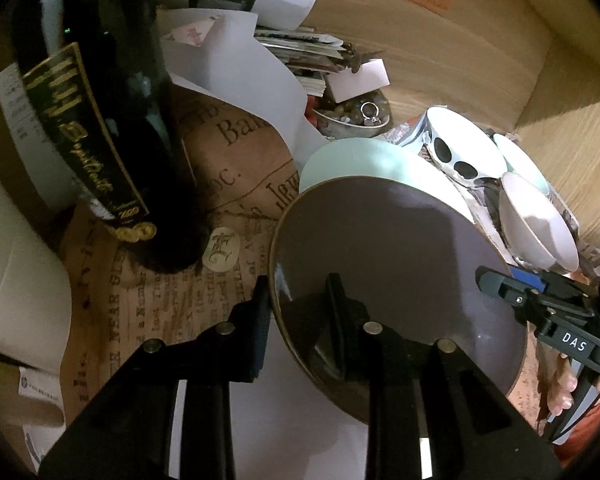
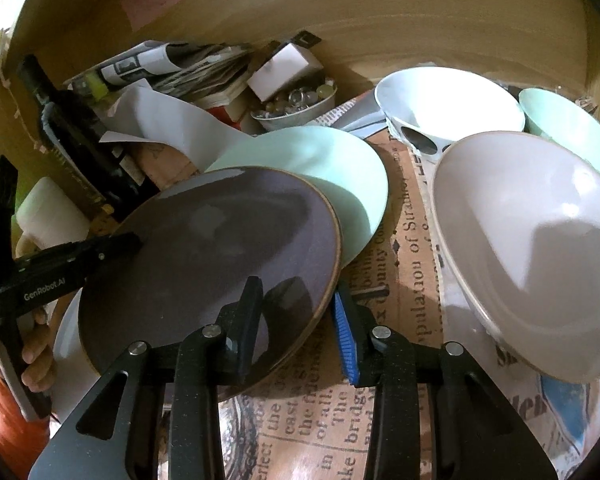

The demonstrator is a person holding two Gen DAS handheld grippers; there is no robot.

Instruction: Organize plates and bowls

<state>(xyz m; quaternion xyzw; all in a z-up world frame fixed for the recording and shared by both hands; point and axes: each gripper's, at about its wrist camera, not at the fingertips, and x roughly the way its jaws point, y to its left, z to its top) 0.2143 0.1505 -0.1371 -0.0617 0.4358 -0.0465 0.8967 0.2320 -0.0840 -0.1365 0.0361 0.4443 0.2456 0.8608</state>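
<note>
The left gripper [image 1: 300, 316] clamps the near rim of the dark grey plate [image 1: 396, 264], one finger under the rim and the other on the plate's upper face. The right gripper [image 2: 296, 320] straddles the opposite rim of the same plate [image 2: 220, 256]: its left finger lies on the plate's face, while its blue-padded finger [image 2: 346, 340] stands just outside the edge, so whether both pads actually press cannot be told. In the left wrist view this right gripper's tip [image 1: 504, 284] reaches the plate's right edge.

The plate is tilted and overlaps a mint-green plate [image 2: 340, 176] lying behind it. To the right, a pale pinkish-white bowl [image 2: 532, 248] rests on the newsprint-patterned paper [image 2: 412, 240] that lines the surface. Farther back stand a white bowl with black spots [image 2: 444, 108] and a mint bowl [image 2: 568, 128]. A small dish of glass beads [image 2: 296, 104] sits behind the plates, beside a stack of papers [image 2: 204, 72]. A dark wine bottle [image 1: 112, 120] stands at the left.
</note>
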